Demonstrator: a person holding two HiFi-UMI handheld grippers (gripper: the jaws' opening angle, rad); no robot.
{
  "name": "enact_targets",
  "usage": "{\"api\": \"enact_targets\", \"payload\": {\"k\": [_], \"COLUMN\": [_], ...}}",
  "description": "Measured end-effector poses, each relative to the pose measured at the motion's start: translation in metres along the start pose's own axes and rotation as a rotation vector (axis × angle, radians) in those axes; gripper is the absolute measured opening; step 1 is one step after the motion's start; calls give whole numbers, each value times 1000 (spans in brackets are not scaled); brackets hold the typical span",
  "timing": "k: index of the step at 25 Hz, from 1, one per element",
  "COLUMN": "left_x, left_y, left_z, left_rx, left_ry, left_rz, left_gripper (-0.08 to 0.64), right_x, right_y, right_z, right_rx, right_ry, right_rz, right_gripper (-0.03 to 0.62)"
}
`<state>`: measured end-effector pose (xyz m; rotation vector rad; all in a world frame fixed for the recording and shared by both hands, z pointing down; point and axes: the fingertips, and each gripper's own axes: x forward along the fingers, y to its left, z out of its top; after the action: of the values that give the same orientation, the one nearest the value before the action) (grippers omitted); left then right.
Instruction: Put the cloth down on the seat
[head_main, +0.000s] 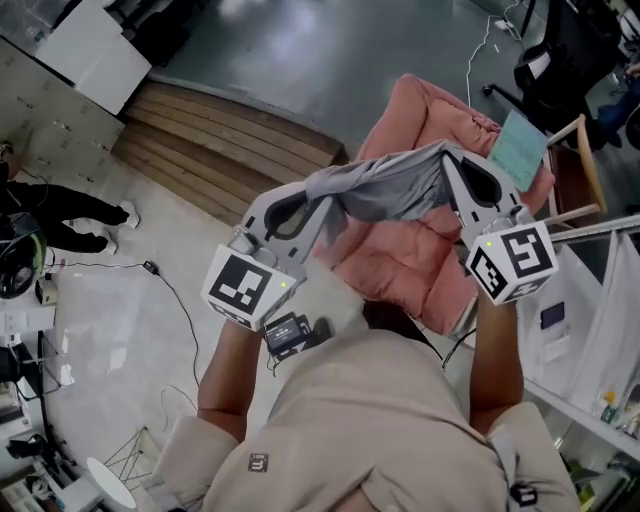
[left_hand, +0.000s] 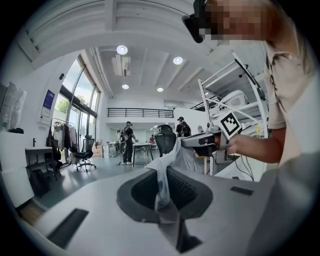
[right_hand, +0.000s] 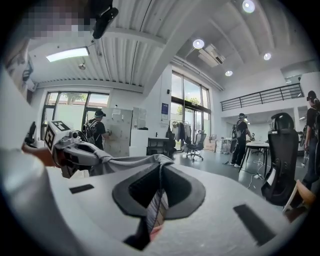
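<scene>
Hanging between the left tool (head_main: 316, 197) and right tool (head_main: 447, 163), each clamped on an end, the cloth (head_main: 385, 190) is above the seat (head_main: 400, 265); lowering and releasing remain.

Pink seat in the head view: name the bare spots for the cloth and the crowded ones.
The pink seat is bare under the cloth, from backrest to front edge. It is crowded at the upper right corner, where a pale green sheet rests beside the wooden frame.

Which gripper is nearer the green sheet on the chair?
Right. The right gripper is close beside the sheet; the left gripper holds the far end of the cloth, well away from it.
</scene>
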<state>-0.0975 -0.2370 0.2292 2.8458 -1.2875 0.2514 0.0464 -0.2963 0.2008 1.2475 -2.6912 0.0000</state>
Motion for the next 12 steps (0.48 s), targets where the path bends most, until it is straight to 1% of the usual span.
{"api": "enact_targets", "payload": {"k": [4, 8, 12], "left_x": [30, 49, 60], "left_y": [14, 28, 39], "left_z": [-14, -32, -53], "left_rx": [7, -30, -32], "left_ry": [1, 44, 61], "left_rz": [24, 55, 68], "left_gripper": [34, 32, 32], "right_x": [21, 40, 59], "right_y": [-24, -38, -45], "right_z": [-14, -35, -56], "right_rx": [7, 27, 54], "right_ry": [15, 44, 67], "right_rz": [14, 36, 56], "right_gripper": [5, 5, 5]}}
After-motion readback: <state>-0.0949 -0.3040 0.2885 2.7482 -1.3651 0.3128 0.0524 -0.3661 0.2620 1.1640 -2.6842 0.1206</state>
